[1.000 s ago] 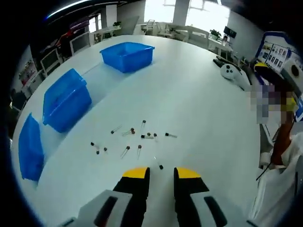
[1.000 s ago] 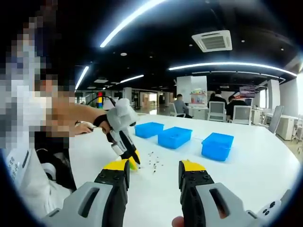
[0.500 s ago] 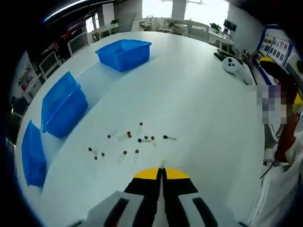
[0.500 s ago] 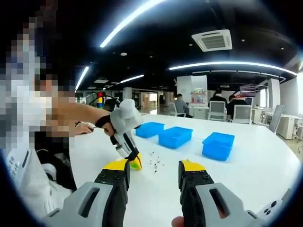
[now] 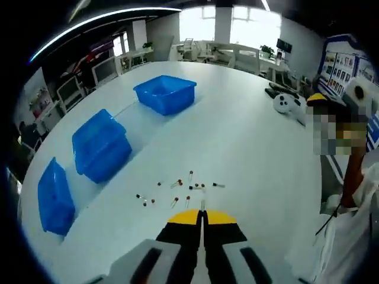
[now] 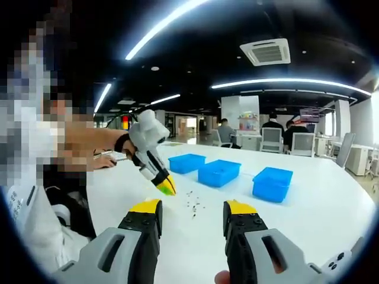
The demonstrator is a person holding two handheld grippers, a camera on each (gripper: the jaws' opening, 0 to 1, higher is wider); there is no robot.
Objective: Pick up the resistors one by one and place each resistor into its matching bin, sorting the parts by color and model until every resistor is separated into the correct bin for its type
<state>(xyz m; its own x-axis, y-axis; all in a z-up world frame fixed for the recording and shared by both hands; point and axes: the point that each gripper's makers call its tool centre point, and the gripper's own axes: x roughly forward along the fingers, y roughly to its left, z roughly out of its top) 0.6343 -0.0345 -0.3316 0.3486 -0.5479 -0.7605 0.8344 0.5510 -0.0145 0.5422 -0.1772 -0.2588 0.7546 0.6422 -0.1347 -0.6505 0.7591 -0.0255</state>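
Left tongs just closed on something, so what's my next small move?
Probably carry it toward the blue bins. The left tongs are shut with a thin resistor lead poking out between the tips, lifted above the scattered resistors. Its type is too small to tell.

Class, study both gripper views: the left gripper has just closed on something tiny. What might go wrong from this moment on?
1. The left gripper pinches only a thin wire lead at its fingers' very tips; the resistor may slip out in transit.
2. Three blue bins look identical, so it might land in the wrong one.
3. The loose resistors lie close together on the white table; a later grasp may catch two or scatter them.
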